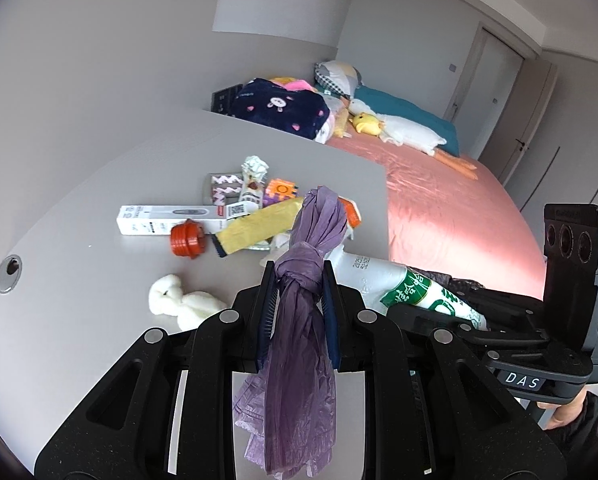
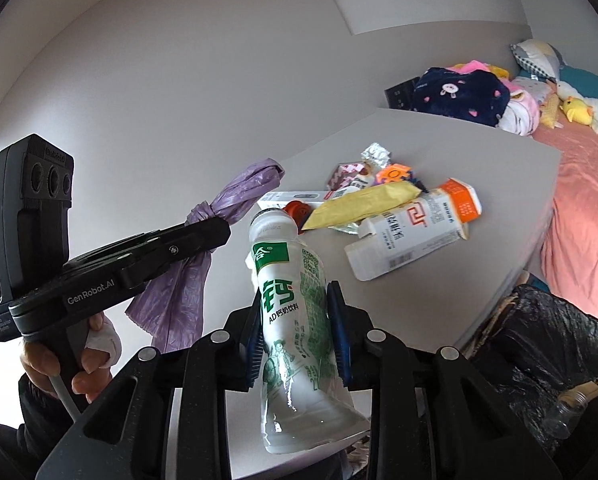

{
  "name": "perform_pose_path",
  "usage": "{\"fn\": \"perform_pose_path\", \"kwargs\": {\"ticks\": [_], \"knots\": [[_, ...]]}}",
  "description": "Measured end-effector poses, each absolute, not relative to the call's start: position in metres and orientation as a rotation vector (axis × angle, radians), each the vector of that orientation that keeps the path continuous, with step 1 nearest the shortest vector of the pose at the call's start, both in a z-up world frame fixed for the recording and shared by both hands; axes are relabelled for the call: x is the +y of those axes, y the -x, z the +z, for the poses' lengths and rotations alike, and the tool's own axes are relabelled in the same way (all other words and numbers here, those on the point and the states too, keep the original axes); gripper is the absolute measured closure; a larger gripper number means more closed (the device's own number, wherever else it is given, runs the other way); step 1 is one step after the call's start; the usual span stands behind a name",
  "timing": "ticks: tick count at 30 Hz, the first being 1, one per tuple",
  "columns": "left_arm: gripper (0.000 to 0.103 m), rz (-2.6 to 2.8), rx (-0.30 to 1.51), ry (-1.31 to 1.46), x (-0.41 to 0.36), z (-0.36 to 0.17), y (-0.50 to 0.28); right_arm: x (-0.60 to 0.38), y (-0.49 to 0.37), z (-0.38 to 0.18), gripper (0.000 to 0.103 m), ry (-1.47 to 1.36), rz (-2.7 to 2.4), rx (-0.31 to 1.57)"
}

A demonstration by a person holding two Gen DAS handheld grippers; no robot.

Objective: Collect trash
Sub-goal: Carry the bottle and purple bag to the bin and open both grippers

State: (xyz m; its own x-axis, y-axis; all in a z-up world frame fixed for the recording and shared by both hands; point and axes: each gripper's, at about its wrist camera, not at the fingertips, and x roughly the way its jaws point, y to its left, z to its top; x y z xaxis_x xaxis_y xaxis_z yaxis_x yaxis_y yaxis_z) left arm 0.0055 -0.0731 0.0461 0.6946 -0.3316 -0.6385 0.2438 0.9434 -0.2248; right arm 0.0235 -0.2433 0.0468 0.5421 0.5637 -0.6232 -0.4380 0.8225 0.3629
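The left hand-held gripper [image 1: 299, 300] is clamped on a knotted purple bag [image 1: 299, 280]; its blue pads [image 1: 267, 320] press just at the knot, with one end of the bag sticking up past the fingertips and the rest hanging loose below. The right wrist view shows the same hand-held gripper from the side, held by a hand [image 2: 79, 356] with a white bandage on one finger. The right hand-held gripper [image 2: 299, 320] grips a white drink bottle [image 2: 295, 320] with a green label, its cap end pointing away from the camera; the pads [image 2: 341, 340] squeeze the bottle's middle, and the bottle is lifted off the grey surface [image 2: 439, 280]. In the left wrist view that bottle lies just right of the bag. Further out, more trash sits in a loose pile on the surface: a white-and-orange carton [image 2: 415, 224] on its side, a yellow wrapper [image 2: 363, 204] leaning across it, an orange cap [image 1: 187, 239], a long white box [image 1: 171, 220], a crumpled foil packet [image 1: 254, 172] and small patterned packets. A white fluffy cloth [image 1: 183, 300] lies apart from the pile, nearer the left hand-held gripper. Below the surface's right edge there is a black bag [image 2: 539, 360] with a clear bottle [image 2: 559, 416] in it. Beyond the surface stands a bed [image 1: 459, 208] with a pink sheet, plush toys and folded clothes.
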Motion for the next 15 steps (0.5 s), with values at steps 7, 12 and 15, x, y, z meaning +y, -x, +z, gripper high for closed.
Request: {"fn": "perform_pose_path", "kwargs": {"ticks": [7,12,15], "knots": [[0.082,-0.407,0.758,0.104,-0.112,0.042,-0.01,-0.287,-0.014,0.049,0.073,-0.159,0.445,0.764],[0.082,-0.47,0.772,0.08,-0.14,0.039,-0.009,-0.317,-0.006,0.049,0.073,-0.191,0.372,0.752],[0.082,-0.509,0.788,0.078,-0.155,0.035,-0.01,-0.333,-0.002,0.049,0.073,-0.205,0.316,0.743]]}}
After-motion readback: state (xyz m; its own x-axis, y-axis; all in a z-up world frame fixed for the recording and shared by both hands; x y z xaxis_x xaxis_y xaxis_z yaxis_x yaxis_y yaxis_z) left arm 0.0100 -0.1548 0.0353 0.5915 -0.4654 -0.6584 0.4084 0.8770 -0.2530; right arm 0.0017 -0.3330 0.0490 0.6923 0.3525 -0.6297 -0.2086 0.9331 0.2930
